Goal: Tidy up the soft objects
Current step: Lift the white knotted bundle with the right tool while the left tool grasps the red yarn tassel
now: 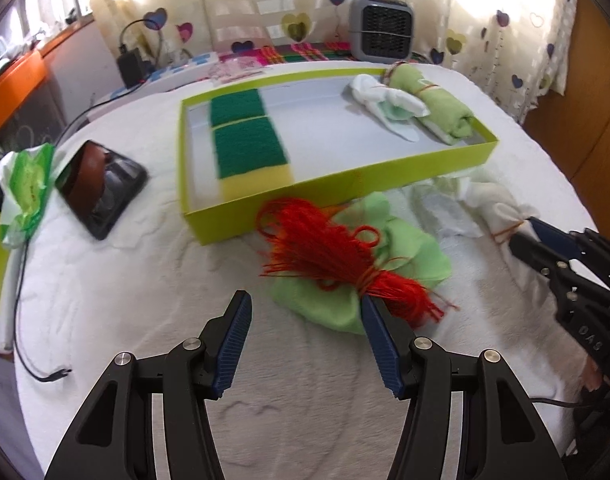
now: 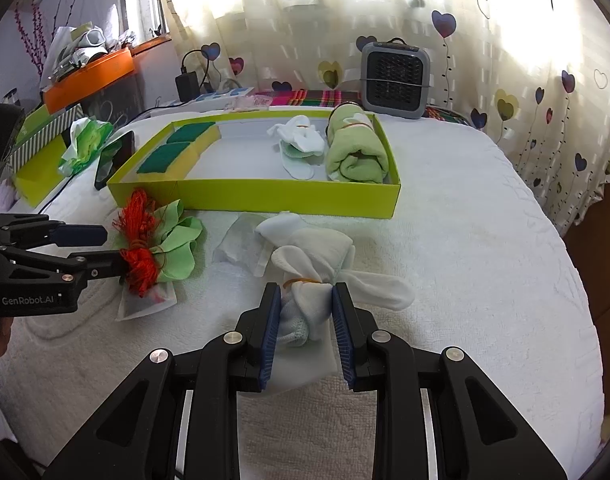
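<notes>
Centrally, white sock bundle [image 2: 305, 276], rubber-banded, pinched in right claw [image 2: 306, 312]

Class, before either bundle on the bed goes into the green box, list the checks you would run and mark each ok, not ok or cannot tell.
1. Right gripper grips the white cloth bundle: ok, both pads press its tied end.
2. Left gripper grips the red yarn bundle: not ok, the jaws stand open, one pad just beside the tied end.
3. Free floor in the green box: ok, the middle is bare between the sponges and the rolled green towel.
4. Rubber band on the white cloth bundle is in place: ok.
5. The two grippers are apart: ok.
6. Green cloth is tied into the yarn bundle: cannot tell.
</notes>
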### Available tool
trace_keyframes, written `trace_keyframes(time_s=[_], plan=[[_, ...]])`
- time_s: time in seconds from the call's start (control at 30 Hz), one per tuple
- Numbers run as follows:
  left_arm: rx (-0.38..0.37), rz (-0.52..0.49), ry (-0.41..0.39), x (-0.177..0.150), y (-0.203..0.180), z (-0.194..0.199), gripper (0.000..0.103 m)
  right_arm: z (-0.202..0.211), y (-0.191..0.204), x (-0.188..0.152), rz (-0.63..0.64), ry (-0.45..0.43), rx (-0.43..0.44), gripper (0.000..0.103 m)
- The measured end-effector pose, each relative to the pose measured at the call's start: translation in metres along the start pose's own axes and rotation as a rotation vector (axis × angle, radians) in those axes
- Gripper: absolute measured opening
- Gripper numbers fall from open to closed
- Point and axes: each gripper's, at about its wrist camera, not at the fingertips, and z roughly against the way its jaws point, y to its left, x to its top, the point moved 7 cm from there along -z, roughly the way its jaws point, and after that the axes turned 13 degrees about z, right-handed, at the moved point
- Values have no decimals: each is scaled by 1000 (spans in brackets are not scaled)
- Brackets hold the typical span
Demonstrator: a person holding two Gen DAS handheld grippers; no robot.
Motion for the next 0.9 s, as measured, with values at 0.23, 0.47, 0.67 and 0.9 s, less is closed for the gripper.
trace_keyframes(time_s=[0.23, 0.47, 0.67, 0.9], plan=[[-58, 112, -27, -1, 13, 7, 57, -1, 0, 0, -4, 3, 8, 28], [-133, 160, -99, 11, -8, 30, 57, -2, 1, 0, -7, 6, 16, 28], [-91, 150, -49, 9, -23, 10, 57, -4, 2, 0, -2, 10, 19, 28], [-69, 148, -33, 5, -19, -4, 44, -5, 1, -1, -11, 10, 31, 28]])
